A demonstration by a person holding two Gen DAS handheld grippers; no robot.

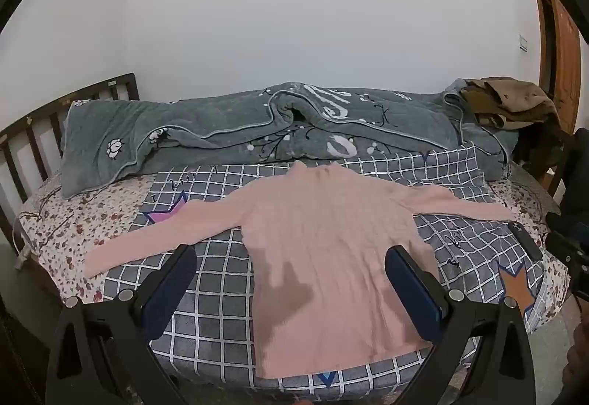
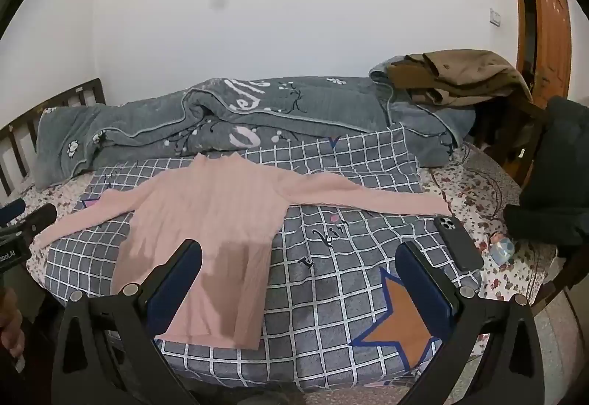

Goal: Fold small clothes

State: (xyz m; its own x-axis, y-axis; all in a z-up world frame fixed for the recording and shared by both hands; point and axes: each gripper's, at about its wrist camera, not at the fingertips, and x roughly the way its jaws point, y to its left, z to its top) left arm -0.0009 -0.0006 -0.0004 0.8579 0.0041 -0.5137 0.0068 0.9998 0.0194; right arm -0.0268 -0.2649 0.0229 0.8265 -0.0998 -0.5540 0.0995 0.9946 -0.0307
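Note:
A pink long-sleeved ribbed sweater (image 1: 331, 250) lies flat on a grey checked blanket (image 1: 221, 294), sleeves spread left and right, collar away from me. It also shows in the right wrist view (image 2: 206, 221). My left gripper (image 1: 291, 257) is open and empty, held above the sweater's lower body. My right gripper (image 2: 300, 254) is open and empty, above the blanket (image 2: 331, 313) just right of the sweater's hem. The right gripper's body shows at the right edge of the left wrist view.
A black phone (image 2: 458, 243) lies on the blanket under the right sleeve end. A rolled grey quilt (image 1: 257, 132) lies along the far side. Brown clothes (image 2: 460, 77) sit at the far right. A wooden headboard (image 1: 36, 140) stands left, a dark chair (image 2: 552, 165) right.

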